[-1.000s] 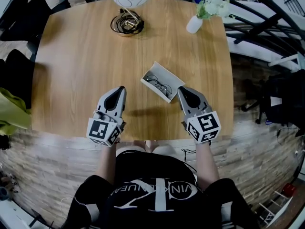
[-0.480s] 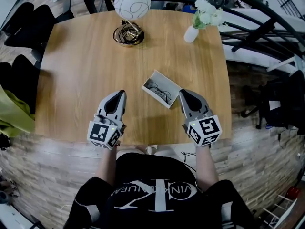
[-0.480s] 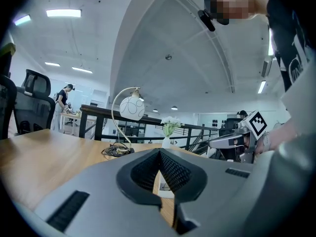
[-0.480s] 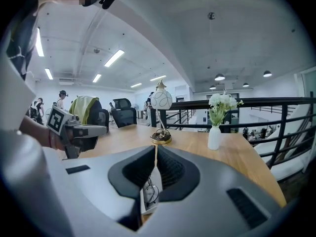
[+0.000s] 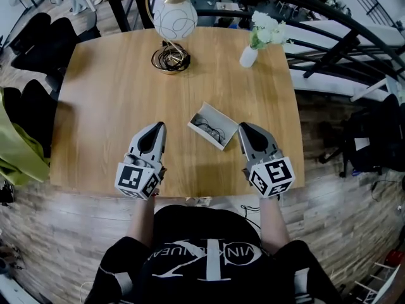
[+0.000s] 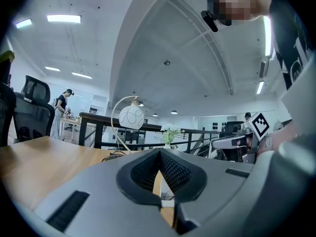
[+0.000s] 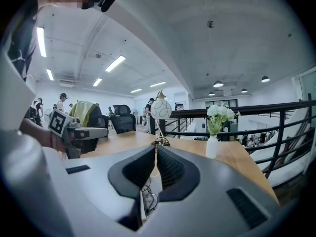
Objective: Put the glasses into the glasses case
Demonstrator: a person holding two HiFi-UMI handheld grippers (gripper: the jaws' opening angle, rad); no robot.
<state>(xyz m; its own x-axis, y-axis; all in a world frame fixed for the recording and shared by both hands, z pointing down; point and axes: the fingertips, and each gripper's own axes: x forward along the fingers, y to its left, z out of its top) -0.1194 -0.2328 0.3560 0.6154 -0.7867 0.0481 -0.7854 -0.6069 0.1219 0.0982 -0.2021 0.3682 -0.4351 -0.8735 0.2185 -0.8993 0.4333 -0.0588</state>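
A white glasses case (image 5: pixel 217 115) lies open on the wooden table (image 5: pixel 114 94), and the thin dark-framed glasses (image 5: pixel 209 128) rest inside it. My left gripper (image 5: pixel 159 126) hangs over the table to the left of the case, jaws shut and empty. At the case's right end my right gripper (image 5: pixel 242 126) is shut as well, holding nothing. In the right gripper view the glasses (image 7: pixel 149 199) and the case (image 7: pixel 143 212) show low below the closed right gripper (image 7: pixel 155 148). The left gripper (image 6: pixel 159 152) points level across the table.
A lamp with a round white shade (image 5: pixel 174 19) and a coil of cable (image 5: pixel 168 59) stand at the table's far side, beside a white vase of flowers (image 5: pixel 249 56). Black chairs (image 5: pixel 31 37) and a yellow-green garment (image 5: pixel 19 151) are at the left, dark railings (image 5: pixel 329 37) at the right.
Both grippers have risen, still shut and empty. The head view has drawn back, so the table looks smaller and the whole lamp shows. The case and glasses have not moved.
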